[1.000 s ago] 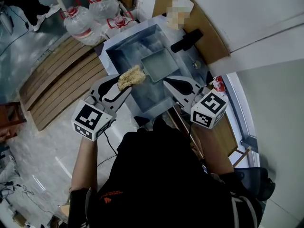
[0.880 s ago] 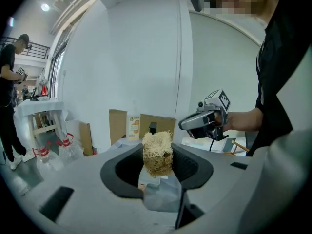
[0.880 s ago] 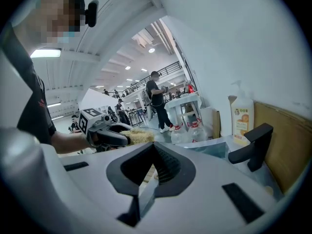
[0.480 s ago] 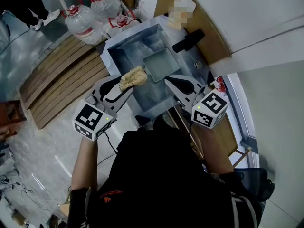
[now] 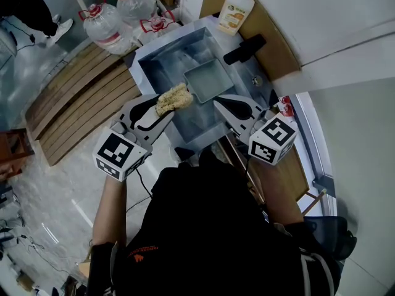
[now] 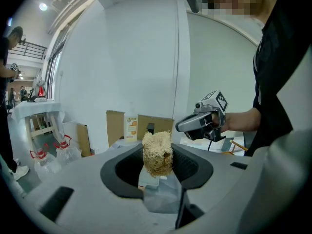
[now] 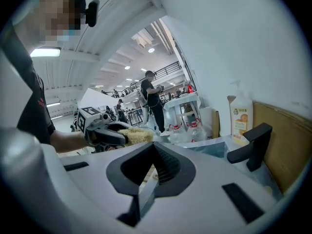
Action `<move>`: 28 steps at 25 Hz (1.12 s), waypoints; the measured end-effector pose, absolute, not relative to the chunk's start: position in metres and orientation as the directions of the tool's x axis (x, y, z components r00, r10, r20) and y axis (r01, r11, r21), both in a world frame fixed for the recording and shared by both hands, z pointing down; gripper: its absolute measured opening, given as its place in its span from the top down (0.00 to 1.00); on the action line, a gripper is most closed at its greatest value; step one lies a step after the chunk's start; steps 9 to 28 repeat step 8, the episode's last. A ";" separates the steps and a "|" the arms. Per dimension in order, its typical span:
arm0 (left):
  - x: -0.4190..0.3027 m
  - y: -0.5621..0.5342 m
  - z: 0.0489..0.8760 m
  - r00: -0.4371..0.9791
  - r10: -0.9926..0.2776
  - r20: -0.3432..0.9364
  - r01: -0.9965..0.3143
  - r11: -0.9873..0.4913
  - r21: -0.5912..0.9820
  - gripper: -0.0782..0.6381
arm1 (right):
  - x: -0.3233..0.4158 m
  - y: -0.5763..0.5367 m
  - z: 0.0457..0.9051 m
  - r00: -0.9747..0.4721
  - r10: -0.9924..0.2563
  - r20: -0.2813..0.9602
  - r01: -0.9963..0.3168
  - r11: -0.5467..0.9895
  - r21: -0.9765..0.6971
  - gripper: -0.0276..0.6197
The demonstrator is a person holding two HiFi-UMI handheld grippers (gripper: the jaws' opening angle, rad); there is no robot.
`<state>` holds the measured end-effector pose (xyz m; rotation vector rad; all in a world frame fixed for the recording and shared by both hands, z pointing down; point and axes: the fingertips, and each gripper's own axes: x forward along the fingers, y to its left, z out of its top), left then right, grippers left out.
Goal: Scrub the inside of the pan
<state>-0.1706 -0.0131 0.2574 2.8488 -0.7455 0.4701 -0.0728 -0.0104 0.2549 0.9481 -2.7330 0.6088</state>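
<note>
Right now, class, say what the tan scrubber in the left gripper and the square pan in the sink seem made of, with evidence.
Tan fibrous scrubber: likely dried loofah or similar plant fibre, matte; coarse tangled strands show. Square grey pan: probably metal, dull finish; thin flat walls, faint sheen. Coating unclear.

the scrubber (image 5: 172,99) is straw-tan, the pan (image 5: 208,82) grey, the tap (image 5: 244,49) black, the bottle (image 5: 235,11) white-and-orange.
</note>
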 end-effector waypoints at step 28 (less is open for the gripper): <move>-0.170 -0.015 0.258 0.826 -0.450 0.339 -0.502 -0.862 0.077 0.65 | -0.072 -0.013 0.256 -0.780 -0.547 0.304 -0.624 0.715 -0.315 0.95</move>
